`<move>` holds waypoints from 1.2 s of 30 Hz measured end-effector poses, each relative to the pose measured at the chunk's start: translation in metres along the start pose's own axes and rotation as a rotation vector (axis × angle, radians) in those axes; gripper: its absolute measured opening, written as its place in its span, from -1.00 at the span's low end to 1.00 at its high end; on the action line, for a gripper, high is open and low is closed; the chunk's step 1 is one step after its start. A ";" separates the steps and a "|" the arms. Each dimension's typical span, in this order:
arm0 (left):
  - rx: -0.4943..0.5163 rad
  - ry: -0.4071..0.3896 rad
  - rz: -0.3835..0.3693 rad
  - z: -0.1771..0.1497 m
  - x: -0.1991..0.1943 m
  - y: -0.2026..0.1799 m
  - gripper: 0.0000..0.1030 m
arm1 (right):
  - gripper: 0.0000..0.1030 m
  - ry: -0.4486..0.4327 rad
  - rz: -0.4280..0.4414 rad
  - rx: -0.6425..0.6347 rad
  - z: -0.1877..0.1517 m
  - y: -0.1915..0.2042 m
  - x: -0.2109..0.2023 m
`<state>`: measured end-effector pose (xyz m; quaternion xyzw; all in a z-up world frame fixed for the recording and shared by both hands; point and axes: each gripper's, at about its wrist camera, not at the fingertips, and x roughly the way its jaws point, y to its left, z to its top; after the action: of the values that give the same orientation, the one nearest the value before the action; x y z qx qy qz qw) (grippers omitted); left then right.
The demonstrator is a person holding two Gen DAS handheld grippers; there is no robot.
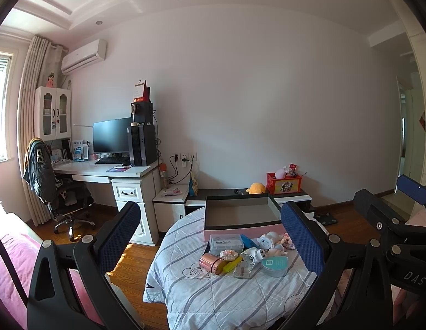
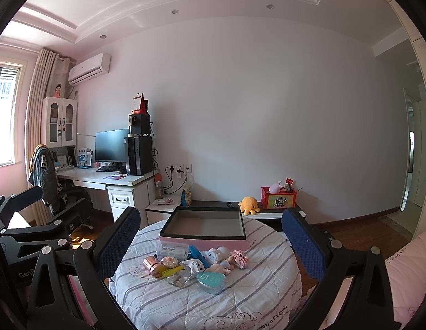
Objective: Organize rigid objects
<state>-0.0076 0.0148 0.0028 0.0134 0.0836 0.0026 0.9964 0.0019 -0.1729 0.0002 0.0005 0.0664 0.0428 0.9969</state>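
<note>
An open pink box with a dark rim (image 1: 240,214) (image 2: 204,227) stands at the far side of a round table with a striped quilt (image 1: 213,297) (image 2: 213,302). In front of it lies a pile of small objects: a clear floss box (image 1: 226,243) (image 2: 172,249), a copper cylinder (image 1: 210,262) (image 2: 151,265), a yellow piece (image 1: 232,264), a white plug (image 2: 192,266), a teal heart tin (image 1: 274,265) (image 2: 210,282), small figurines (image 1: 270,240) (image 2: 221,255) and a pink block toy (image 2: 239,258). My left gripper (image 1: 215,233) and right gripper (image 2: 213,236) are both open, empty, held short of the pile.
A desk with monitor and computer tower (image 1: 138,143) stands at the left wall with an office chair (image 1: 59,189). A low cabinet behind the table holds a yellow plush (image 2: 248,205) and a red box (image 2: 279,198). Pink bedding (image 2: 408,275) lies at the right.
</note>
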 end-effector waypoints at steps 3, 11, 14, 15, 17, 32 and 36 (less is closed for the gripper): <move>0.000 -0.001 0.000 0.000 0.000 0.000 1.00 | 1.00 0.001 -0.001 0.000 0.000 -0.001 0.001; 0.009 0.006 -0.004 0.005 0.007 -0.001 1.00 | 1.00 0.016 -0.006 0.005 0.000 -0.006 0.009; 0.017 0.009 -0.005 0.004 0.016 -0.004 1.00 | 1.00 0.025 -0.010 0.008 0.000 -0.008 0.016; 0.020 0.011 -0.007 0.004 0.020 -0.005 1.00 | 1.00 0.027 -0.012 0.009 -0.001 -0.009 0.019; 0.022 0.014 -0.010 0.003 0.027 -0.005 1.00 | 1.00 0.035 -0.017 0.007 -0.002 -0.011 0.026; 0.027 0.230 -0.044 -0.069 0.136 -0.001 1.00 | 1.00 0.294 -0.010 0.037 -0.084 -0.037 0.134; 0.024 0.362 -0.030 -0.110 0.174 0.011 1.00 | 1.00 0.439 0.017 0.038 -0.129 -0.040 0.177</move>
<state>0.1456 0.0303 -0.1343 0.0235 0.2617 -0.0110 0.9648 0.1634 -0.1984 -0.1517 0.0106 0.2825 0.0490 0.9579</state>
